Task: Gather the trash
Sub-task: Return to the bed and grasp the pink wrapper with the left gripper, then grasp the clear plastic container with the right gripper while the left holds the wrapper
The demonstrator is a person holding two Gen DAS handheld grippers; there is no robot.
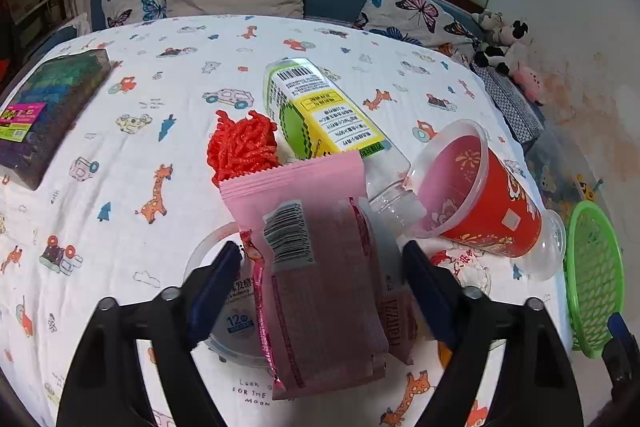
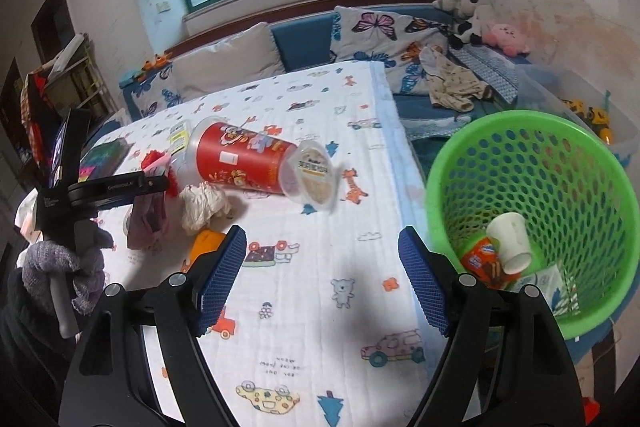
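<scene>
Two grippers, both with fingers spread. Left gripper point(image 1: 322, 289): pink snack packet point(image 1: 320, 267) lies between its fingers, touching neither, red cup point(image 1: 480, 203) just beyond its right finger. Right gripper point(image 2: 322, 281): nothing between its fingers, green basket point(image 2: 592, 195) beside its right finger, holding a paper cup point(image 2: 510, 241).

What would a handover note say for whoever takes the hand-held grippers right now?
Left hand-held gripper: open, jaws either side of the pink packet, not closed on it.
Right hand-held gripper: open, empty, over the table beside the basket.
Done: white cup, orange wrapper and a pale packet lie in the basket.
Left on the table: pink packet, red cup on its side, bottle, red netting, crumpled paper, a round lid under the packet.
</scene>
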